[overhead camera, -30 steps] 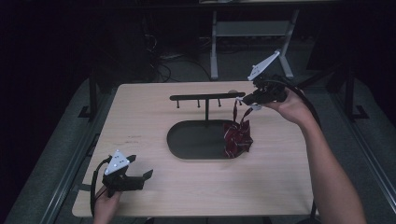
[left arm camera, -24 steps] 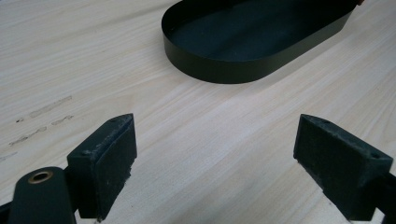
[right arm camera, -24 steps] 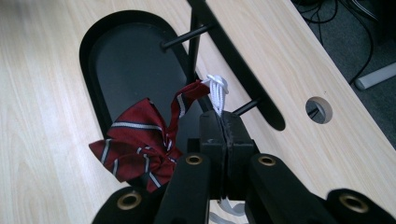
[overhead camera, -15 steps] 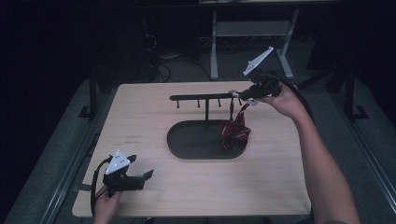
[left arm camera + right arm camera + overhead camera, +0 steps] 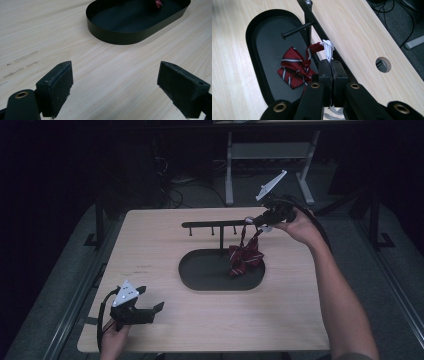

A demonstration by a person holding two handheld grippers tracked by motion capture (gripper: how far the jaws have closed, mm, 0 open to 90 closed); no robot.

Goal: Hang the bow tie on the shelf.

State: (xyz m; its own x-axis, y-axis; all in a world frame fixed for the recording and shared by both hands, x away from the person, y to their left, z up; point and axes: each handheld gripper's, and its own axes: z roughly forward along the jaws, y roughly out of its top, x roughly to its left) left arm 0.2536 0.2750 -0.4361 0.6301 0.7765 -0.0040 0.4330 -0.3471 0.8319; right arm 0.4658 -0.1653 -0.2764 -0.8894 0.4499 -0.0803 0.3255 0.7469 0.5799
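A red striped bow tie (image 5: 246, 259) (image 5: 293, 67) hangs by its strap from a white cord (image 5: 328, 50). My right gripper (image 5: 257, 221) (image 5: 332, 65) is shut on that cord, right at the right end of the black stand's peg bar (image 5: 215, 224). The tie dangles over the right part of the stand's black oval tray (image 5: 200, 270) (image 5: 254, 27). Whether the cord rests on the bar I cannot tell. At the table's front left, my left gripper (image 5: 151, 298) (image 5: 117, 82) stands open with only bare wood between its pads, pointing toward the tray (image 5: 120, 37).
The bar carries several short pegs (image 5: 297, 29) and stands on a post in the tray. A round hole (image 5: 383, 64) pierces the wooden tabletop near the far right edge. Beyond the table are a grey desk frame (image 5: 235, 160) and cables on the floor.
My right gripper has moved left toward the bar's right end, carrying the cord; the bow tie swung left with it over the tray. The left gripper has stayed put.
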